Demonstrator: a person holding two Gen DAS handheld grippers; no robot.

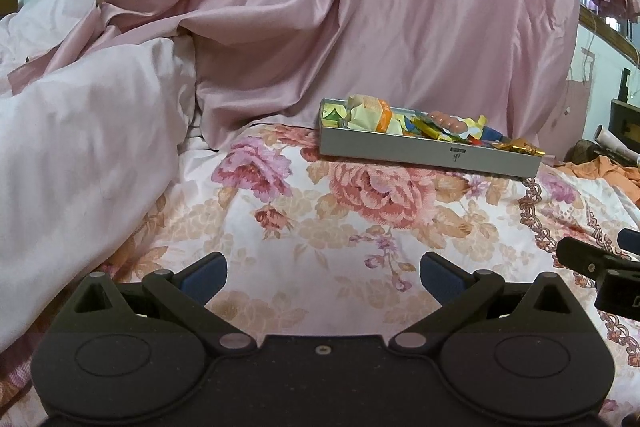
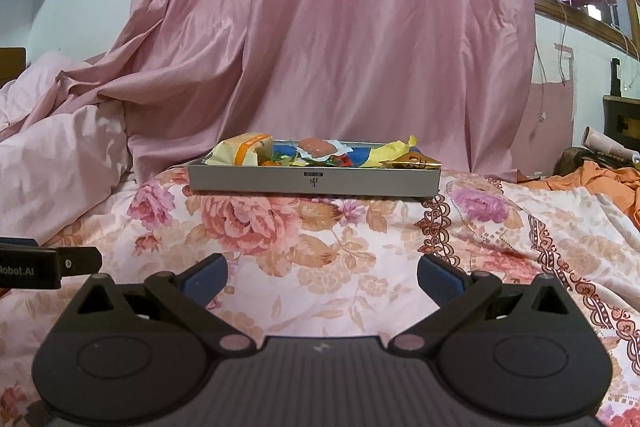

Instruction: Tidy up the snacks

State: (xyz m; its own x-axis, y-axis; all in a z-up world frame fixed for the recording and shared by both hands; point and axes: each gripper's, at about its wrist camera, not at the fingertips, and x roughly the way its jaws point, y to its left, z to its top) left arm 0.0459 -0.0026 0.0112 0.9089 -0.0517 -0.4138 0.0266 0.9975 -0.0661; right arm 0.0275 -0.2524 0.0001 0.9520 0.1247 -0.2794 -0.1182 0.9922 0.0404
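Observation:
A flat grey box (image 1: 432, 151) (image 2: 314, 181) lies on the floral bedspread, filled with several wrapped snacks: a yellow-orange packet (image 2: 240, 149) (image 1: 370, 115), a pink sausage pack (image 2: 316, 147) (image 1: 446, 119) and a gold wrapper (image 2: 412, 159) (image 1: 520, 147). My left gripper (image 1: 324, 275) is open and empty, low over the bedspread, well short and left of the box. My right gripper (image 2: 322, 277) is also open and empty, facing the box's long side from a distance. Each gripper's side shows in the other's view: the right one (image 1: 600, 263) and the left one (image 2: 48, 265).
A pink satin curtain (image 2: 360, 47) hangs right behind the box. A pale pink duvet (image 1: 80, 147) is piled at the left. Orange cloth (image 2: 600, 175) and clutter lie at the right edge of the bed. The floral bedspread (image 2: 320, 227) between grippers and box is bare.

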